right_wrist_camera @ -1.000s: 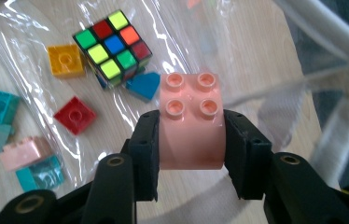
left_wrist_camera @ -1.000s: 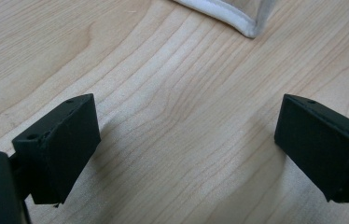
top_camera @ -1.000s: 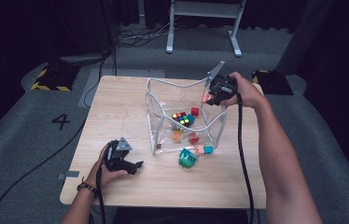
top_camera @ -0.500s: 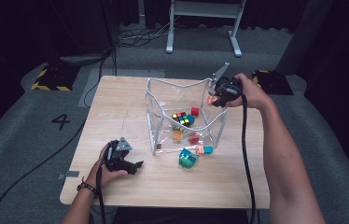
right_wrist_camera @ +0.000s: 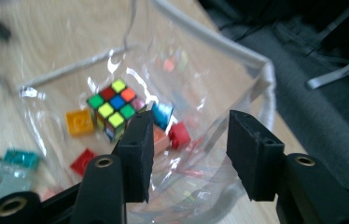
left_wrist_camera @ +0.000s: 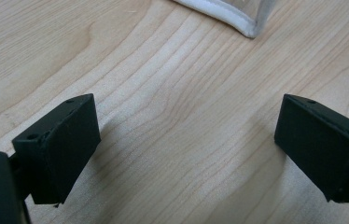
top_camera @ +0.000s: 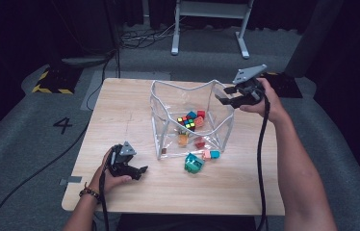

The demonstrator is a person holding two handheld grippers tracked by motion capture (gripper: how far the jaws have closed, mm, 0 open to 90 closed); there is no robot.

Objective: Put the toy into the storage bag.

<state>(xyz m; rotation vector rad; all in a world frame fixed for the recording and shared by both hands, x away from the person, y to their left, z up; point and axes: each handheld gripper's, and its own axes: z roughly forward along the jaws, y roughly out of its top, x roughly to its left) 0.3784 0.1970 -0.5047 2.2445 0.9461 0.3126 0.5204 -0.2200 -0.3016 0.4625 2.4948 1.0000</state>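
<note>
Right gripper (top_camera: 227, 95) hovered empty at the clear bag's (top_camera: 168, 96) rim, its jaws just opened part-way after an apparent drop; left gripper (top_camera: 137, 172) rested wide open; next grab: teal block (top_camera: 193, 163).

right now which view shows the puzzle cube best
The right gripper view: the puzzle cube sits close and sharp through the clear bag, its coloured squares readable. The high view shows it small among the blocks. The left gripper view faces bare table.
</note>
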